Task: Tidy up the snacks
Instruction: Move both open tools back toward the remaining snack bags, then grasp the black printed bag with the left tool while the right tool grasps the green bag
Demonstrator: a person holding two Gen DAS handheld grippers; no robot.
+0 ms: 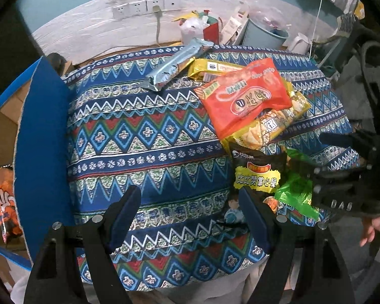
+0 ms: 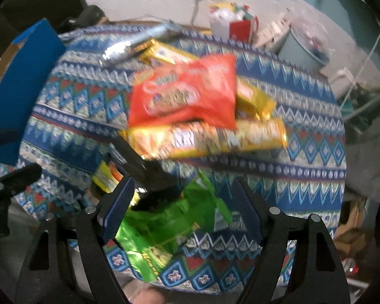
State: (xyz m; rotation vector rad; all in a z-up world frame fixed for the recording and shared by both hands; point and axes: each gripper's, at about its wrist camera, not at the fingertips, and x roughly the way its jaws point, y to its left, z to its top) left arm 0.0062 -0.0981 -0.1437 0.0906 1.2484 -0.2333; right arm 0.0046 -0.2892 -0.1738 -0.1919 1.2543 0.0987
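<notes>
My left tongs gape wide over bare desk; black packet at three o'clock, light, crinkly. My right tongs wide, empty, straddling the green packet: soft, slippery film, so I'd pinch mid-body.

Cloth free left; snack pile blocks right.

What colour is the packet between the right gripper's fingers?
Bright green packet; the right wrist view shows it best.
</notes>
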